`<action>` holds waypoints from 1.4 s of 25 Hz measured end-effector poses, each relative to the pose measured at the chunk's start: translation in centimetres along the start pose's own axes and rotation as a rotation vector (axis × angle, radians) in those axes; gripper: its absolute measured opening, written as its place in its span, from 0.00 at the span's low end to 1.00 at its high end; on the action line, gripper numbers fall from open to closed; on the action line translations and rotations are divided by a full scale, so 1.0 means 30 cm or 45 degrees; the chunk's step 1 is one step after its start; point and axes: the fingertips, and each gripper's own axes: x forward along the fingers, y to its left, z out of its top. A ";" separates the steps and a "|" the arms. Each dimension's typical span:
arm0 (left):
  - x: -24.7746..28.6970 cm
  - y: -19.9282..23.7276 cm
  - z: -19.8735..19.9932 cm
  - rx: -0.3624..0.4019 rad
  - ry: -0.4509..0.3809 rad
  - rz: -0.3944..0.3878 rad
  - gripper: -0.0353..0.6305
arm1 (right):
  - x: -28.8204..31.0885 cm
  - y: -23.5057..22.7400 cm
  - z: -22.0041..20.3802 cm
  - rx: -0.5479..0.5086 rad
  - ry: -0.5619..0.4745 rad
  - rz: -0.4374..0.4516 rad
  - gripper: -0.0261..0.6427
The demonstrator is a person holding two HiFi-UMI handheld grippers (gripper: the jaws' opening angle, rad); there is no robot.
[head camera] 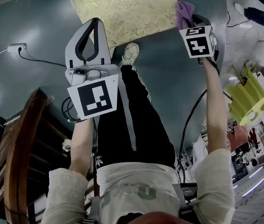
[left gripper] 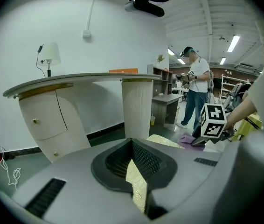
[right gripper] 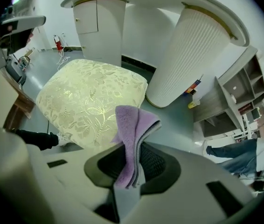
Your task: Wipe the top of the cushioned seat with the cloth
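Note:
The cushioned seat (head camera: 127, 10) has a gold floral top and stands on the grey floor ahead of me. My right gripper (head camera: 192, 20) is at its right edge, shut on a folded purple cloth (head camera: 184, 13). In the right gripper view the cloth (right gripper: 132, 125) sticks up from between the jaws of the right gripper (right gripper: 132, 164) and hangs just off the seat's (right gripper: 85, 101) near right corner. My left gripper (head camera: 96, 22) is raised over the seat's near edge, shut with nothing in it. In the left gripper view, a strip of the seat (left gripper: 164, 141) shows beyond the left gripper (left gripper: 134, 171).
A wooden chair (head camera: 15, 162) stands at my lower left. A power strip with a cable (head camera: 17, 48) lies on the floor at left. A yellow object (head camera: 248, 99) and clutter are at right. A curved white counter (left gripper: 76, 80) on a ribbed pillar (right gripper: 192, 55) stands beyond the seat. Another person (left gripper: 197, 92) stands farther off.

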 end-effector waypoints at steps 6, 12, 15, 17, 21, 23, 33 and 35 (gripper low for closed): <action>-0.001 -0.013 -0.008 0.001 0.005 0.004 0.06 | 0.033 -0.040 -0.030 -0.012 0.053 -0.020 0.17; -0.012 -0.014 0.006 -0.010 0.001 0.012 0.06 | 0.036 -0.038 -0.029 0.002 0.044 -0.010 0.17; -0.015 -0.013 0.017 0.001 -0.011 0.015 0.06 | 0.027 -0.042 -0.026 0.004 0.039 -0.009 0.17; -0.023 -0.012 0.025 0.006 -0.020 0.016 0.06 | 0.006 -0.044 -0.012 0.012 0.023 -0.016 0.17; -0.031 0.001 0.090 0.013 -0.066 0.029 0.06 | -0.108 -0.070 0.112 0.060 -0.116 -0.042 0.17; -0.054 0.010 0.152 0.021 -0.093 0.034 0.06 | -0.222 -0.067 0.204 0.098 -0.226 -0.042 0.17; -0.382 0.153 0.691 -0.009 -0.272 0.120 0.06 | -1.232 0.023 0.667 0.397 -0.978 -0.065 0.17; -0.471 0.181 0.781 -0.009 -0.256 0.124 0.06 | -1.428 0.062 0.713 0.495 -1.103 -0.052 0.17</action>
